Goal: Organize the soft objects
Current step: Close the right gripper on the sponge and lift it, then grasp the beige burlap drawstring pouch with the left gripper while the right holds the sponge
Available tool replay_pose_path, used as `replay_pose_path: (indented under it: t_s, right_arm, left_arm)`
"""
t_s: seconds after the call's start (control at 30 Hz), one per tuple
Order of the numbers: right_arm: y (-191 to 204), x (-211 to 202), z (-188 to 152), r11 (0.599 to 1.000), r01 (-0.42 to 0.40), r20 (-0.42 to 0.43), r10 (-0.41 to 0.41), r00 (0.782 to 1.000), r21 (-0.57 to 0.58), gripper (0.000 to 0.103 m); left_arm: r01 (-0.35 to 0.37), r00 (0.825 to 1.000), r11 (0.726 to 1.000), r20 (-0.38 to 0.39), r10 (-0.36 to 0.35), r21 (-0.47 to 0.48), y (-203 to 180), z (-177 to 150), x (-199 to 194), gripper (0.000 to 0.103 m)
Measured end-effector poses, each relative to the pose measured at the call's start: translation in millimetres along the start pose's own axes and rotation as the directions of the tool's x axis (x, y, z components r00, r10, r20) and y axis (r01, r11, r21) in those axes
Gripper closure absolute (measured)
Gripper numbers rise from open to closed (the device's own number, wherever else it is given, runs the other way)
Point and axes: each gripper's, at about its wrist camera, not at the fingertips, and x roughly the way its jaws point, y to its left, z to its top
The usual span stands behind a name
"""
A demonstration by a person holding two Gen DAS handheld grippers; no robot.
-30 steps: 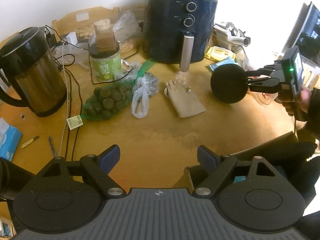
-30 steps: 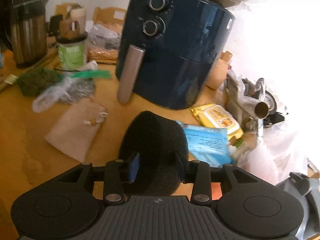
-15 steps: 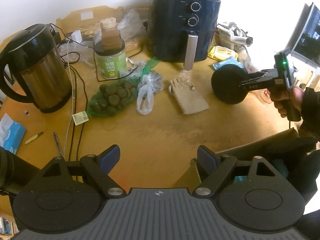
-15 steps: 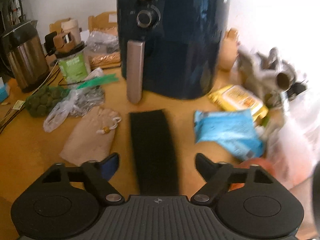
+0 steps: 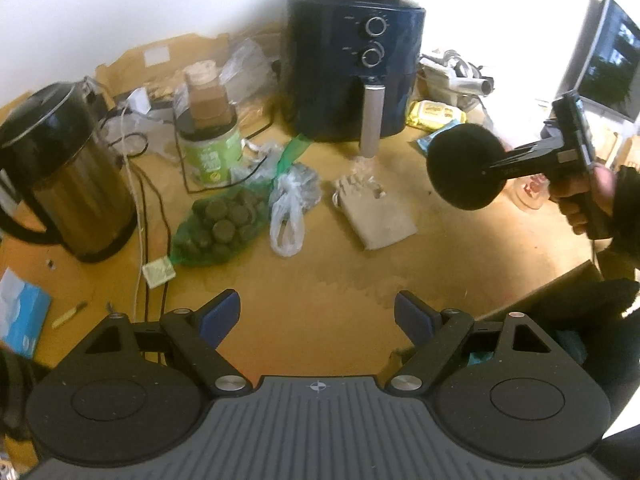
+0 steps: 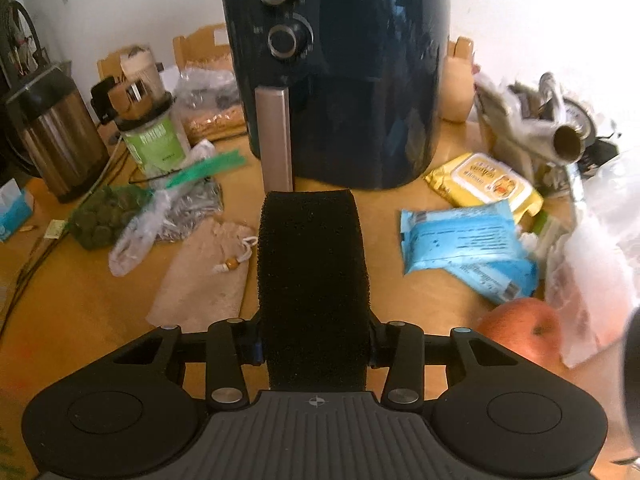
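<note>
My right gripper [image 6: 314, 350] is shut on a round black sponge [image 6: 312, 280], held edge-on above the wooden table; in the left wrist view the right gripper [image 5: 486, 170] holds the black sponge [image 5: 464, 166] at the right, in the air. My left gripper [image 5: 318, 316] is open and empty, low over the table's front. A beige cloth pouch [image 5: 374, 212] lies flat in front of the air fryer; it also shows in the right wrist view [image 6: 204, 280]. A cardboard box [image 5: 532, 300] with dark soft things inside sits at the lower right.
A dark blue air fryer [image 5: 352, 76] stands at the back. A steel kettle [image 5: 64, 172], green jar [image 5: 210, 152], net bag of dark discs [image 5: 218, 228], plastic bag [image 5: 290, 204] and cables lie left. Wipe packs [image 6: 468, 240], an apple [image 6: 520, 332] and foil roll sit right.
The right gripper was open half a second ago and has closed on the sponge again, now gripping it edge-on. It has lifted the sponge slightly. The left gripper has drawn back a little.
</note>
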Motion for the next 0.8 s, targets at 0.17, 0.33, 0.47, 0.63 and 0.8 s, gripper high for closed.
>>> replay_pose_path:
  t_s: [0.17,0.33,0.47,0.63,0.8]
  right_arm:
    - [-8,-38,-4,0.999,0.005,0.036,-0.007,0.999,0.035,0.057]
    - [-16,-76,-17,0.996,0.015,0.07,-0.021,0.997,0.085,0.057]
    - [-18,-105,-32,0.992,0.03,0.096,-0.042,0.995,0.123,0.057]
    - [-22,-136,-52,0.98,0.048,0.129,-0.074,0.989,0.195,0.057]
    - [-22,-162,-74,0.957,0.056,0.159,-0.104,0.982,0.284,0.057]
  left_arm:
    - [0.02,1.0,0.999,0.014,-0.021,0.042,-4,13,11,0.018]
    - [0.043,0.999,0.995,0.022,-0.045,0.091,-11,25,25,0.018]
    - [0.055,0.998,0.989,0.012,-0.057,0.138,-18,36,43,0.018]
    - [0.081,0.997,0.979,-0.005,-0.082,0.185,-26,49,69,0.018]
    - [0.115,0.993,0.971,-0.039,-0.109,0.21,-33,61,103,0.019]
